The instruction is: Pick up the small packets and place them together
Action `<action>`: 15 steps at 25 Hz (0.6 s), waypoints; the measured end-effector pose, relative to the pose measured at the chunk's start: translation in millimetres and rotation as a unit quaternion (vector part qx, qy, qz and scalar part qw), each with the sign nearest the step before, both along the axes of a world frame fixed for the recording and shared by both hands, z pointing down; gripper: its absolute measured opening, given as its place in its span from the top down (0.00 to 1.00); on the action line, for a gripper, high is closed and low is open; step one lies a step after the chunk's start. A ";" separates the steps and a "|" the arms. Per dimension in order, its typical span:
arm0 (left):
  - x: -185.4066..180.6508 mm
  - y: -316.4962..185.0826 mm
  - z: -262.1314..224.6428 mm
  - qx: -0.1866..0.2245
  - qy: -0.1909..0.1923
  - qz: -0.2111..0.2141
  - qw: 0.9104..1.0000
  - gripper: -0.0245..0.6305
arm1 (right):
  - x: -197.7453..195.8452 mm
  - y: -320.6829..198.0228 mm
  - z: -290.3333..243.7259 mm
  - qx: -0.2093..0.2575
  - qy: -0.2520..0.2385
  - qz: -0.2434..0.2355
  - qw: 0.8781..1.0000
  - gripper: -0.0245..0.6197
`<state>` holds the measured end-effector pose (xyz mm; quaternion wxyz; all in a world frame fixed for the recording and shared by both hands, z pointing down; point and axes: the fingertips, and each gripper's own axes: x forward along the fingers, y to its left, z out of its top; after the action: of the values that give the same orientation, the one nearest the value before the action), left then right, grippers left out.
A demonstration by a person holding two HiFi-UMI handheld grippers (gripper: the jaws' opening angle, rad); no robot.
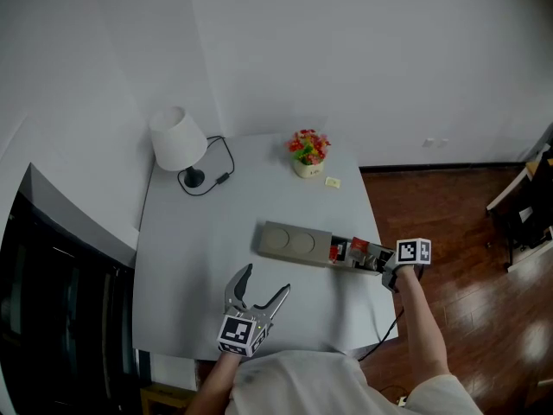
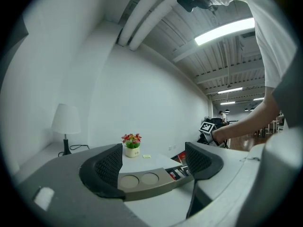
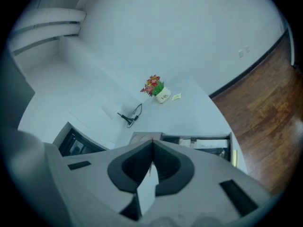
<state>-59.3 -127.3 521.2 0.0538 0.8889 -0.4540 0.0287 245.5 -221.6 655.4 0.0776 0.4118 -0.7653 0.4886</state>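
Right, the right gripper (image 3: 152,145) pinches a thin white packet (image 3: 147,188) above the tray's (image 1: 289,242) three-o'clock end. Best carried level, grip firm (left gripper (image 1: 263,284) gapes, empty).

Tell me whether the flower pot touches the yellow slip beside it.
Apart. The head view shows bare table between the flower pot and the yellow slip; the right gripper view shows the same gap.
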 end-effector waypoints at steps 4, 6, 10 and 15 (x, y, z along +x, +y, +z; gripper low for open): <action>-6.1 3.0 0.9 -0.002 0.002 -0.006 1.000 0.35 | -43.9 -16.9 -9.9 0.009 -0.036 -0.021 0.999 0.94; -11.0 4.1 1.8 -0.003 0.006 -0.012 1.000 0.35 | -77.9 -27.2 -4.1 0.005 -0.044 -0.043 0.998 0.94; -23.3 6.3 2.7 -0.007 0.011 -0.027 1.000 0.35 | -153.9 -52.2 17.9 -0.014 -0.077 -0.062 0.995 0.94; -42.0 6.8 0.0 -0.007 0.015 -0.049 0.999 0.35 | -220.0 -77.4 41.6 -0.038 -0.068 -0.068 0.995 0.94</action>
<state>-101.3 -120.5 521.3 0.0683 0.8655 -0.4960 0.0160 25.5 -299.0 697.0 0.0738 0.3215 -0.7756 0.5382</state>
